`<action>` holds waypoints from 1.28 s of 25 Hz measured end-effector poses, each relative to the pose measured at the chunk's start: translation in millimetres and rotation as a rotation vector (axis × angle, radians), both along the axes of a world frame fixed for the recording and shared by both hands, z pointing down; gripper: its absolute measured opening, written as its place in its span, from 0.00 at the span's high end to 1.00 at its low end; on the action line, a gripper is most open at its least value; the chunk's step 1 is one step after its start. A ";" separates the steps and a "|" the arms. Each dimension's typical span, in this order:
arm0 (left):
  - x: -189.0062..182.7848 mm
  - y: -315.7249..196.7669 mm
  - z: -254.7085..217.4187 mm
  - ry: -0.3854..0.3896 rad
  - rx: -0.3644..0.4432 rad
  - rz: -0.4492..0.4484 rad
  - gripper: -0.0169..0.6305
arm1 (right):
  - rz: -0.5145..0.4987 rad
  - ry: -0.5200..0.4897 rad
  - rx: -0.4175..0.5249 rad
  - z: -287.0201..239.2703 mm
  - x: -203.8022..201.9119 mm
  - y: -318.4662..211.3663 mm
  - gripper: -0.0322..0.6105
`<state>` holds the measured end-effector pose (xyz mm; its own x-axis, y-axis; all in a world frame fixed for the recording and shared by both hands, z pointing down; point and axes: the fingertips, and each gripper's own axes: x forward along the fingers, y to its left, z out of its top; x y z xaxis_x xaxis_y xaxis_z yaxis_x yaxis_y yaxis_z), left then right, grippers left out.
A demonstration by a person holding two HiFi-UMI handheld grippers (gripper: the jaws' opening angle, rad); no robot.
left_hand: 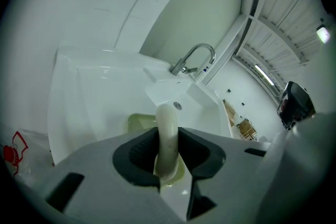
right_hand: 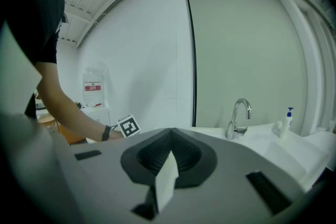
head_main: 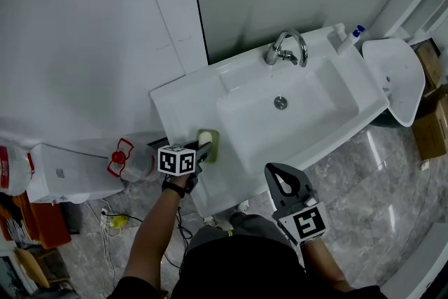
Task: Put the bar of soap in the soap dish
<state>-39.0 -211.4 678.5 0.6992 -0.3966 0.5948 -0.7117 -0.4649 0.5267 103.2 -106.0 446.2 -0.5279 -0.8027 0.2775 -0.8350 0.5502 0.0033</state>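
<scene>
Two grippers in view, one per hand. Left gripper (head_main: pixel 202 150) (left_hand: pixel 168 139): jaws part way closed, pinching the bar of soap (head_main: pixel 204 139) (left_hand: pixel 167 131). The soap is pale cream, stands on edge between the dark pads, and its rounded top sticks out past the jaw tips. Its lower end hangs right over the soap dish (head_main: pixel 212 145) (left_hand: pixel 138 123); contact with the dish cannot be judged. The dish is pale green and sits on the flat left ledge of the white washbasin (head_main: pixel 180 100), just beside the bowl at the near corner.

Right gripper (head_main: pixel 278 174) (right_hand: pixel 169 134): jaws pressed together, nothing between them. It is held off the front edge of the washbasin, well apart from soap and dish, pointing toward the bowl.

Count:
- one bar of soap
- one soap dish
- one chrome faucet (head_main: pixel 288 49) (right_hand: pixel 239 118) at the back rim
- one drain (head_main: pixel 280 103) in the bowl
- one blue-topped bottle (head_main: pixel 349 38) (right_hand: pixel 286 121) at the back right corner
- two marker cubes, one on each gripper
</scene>
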 end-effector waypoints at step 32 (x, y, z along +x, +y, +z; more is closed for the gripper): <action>16.5 -2.4 25.0 0.054 -0.222 -0.288 0.80 | -0.069 -0.057 -0.011 8.0 -0.1 -33.7 0.93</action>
<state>-22.5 -213.8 703.6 0.6103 -0.4477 0.6535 -0.7651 -0.1194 0.6328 103.2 -139.7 454.2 -0.5968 -0.7611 0.2540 -0.7939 0.6060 -0.0494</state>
